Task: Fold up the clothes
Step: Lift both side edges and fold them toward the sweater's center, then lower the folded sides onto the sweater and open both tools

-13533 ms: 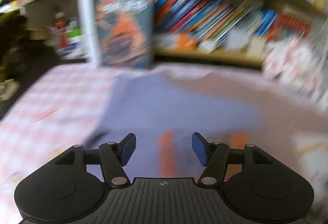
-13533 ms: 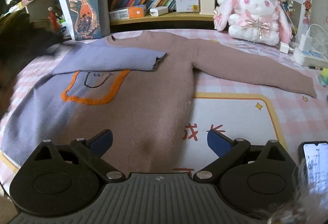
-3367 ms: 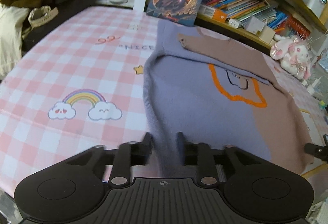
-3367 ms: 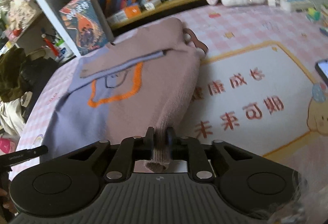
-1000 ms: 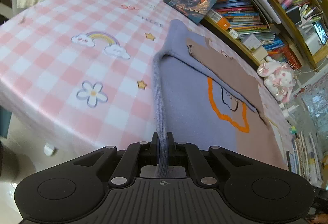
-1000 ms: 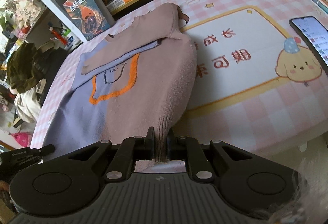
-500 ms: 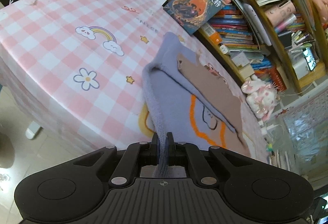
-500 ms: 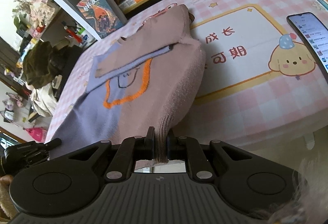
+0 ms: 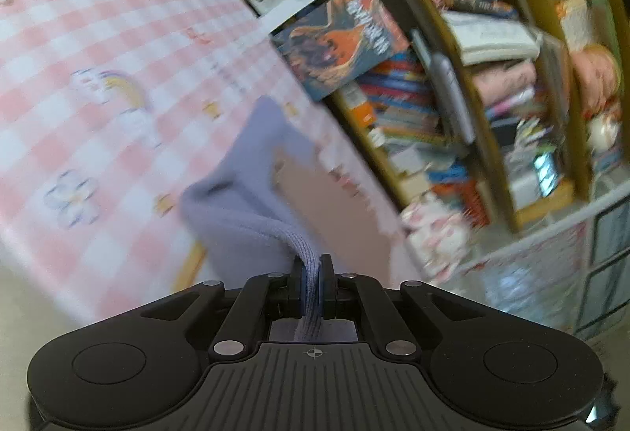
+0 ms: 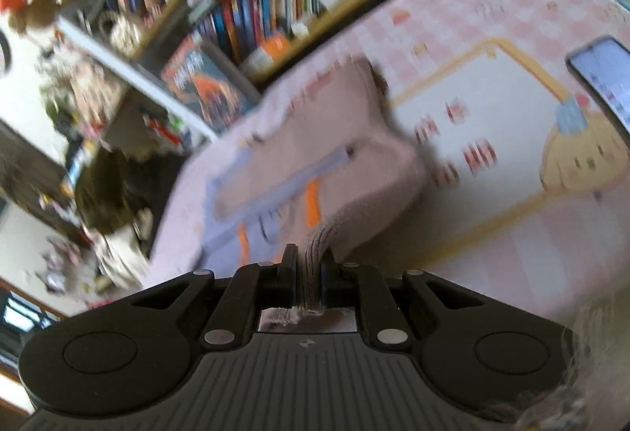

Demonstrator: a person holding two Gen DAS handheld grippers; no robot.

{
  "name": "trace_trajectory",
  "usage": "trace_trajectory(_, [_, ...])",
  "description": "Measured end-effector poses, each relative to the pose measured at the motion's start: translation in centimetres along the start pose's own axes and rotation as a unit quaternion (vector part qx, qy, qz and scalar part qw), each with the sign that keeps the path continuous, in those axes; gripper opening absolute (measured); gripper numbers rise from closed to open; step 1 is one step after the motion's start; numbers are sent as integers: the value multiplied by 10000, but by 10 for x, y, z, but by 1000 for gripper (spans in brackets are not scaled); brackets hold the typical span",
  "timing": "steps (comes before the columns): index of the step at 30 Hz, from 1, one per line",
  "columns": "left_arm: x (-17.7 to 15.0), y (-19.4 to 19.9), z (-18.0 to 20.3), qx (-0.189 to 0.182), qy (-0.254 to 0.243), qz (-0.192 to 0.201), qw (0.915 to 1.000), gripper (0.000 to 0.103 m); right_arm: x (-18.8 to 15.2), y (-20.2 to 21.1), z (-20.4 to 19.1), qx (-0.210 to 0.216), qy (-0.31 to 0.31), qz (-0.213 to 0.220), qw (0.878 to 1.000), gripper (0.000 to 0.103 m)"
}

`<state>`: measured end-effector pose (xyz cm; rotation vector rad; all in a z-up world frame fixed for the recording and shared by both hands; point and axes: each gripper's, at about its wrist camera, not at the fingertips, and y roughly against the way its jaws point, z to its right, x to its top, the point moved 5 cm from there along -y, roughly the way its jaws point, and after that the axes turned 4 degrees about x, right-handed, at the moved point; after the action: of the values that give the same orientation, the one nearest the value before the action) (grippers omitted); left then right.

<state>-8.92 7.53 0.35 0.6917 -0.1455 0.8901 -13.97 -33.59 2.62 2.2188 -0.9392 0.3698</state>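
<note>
Bookshelves (image 9: 453, 88) blurred across the upper frames behind a pink checked bench (image 9: 78, 76). Both the left claw (image 9: 311, 285) and right claw (image 10: 308, 279) were clamped on the sweater's (image 10: 334, 163) ribbed hem at lower centre, lifting it while its far end lay mid-frame on the bench.

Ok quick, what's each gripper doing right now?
Left gripper: shut on the sweater's purple hem.
Right gripper: shut on its brown hem.
</note>
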Motion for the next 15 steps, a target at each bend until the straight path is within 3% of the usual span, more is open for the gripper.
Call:
trace_trajectory(7, [50, -33, 25, -404, 129, 153, 9990, 4, 53, -25, -8, 143, -268, 461, 9985, 10])
trace_trajectory(15, [81, -79, 19, -289, 253, 61, 9992, 4, 100, -68, -14, 89, -341, 736, 9967, 10])
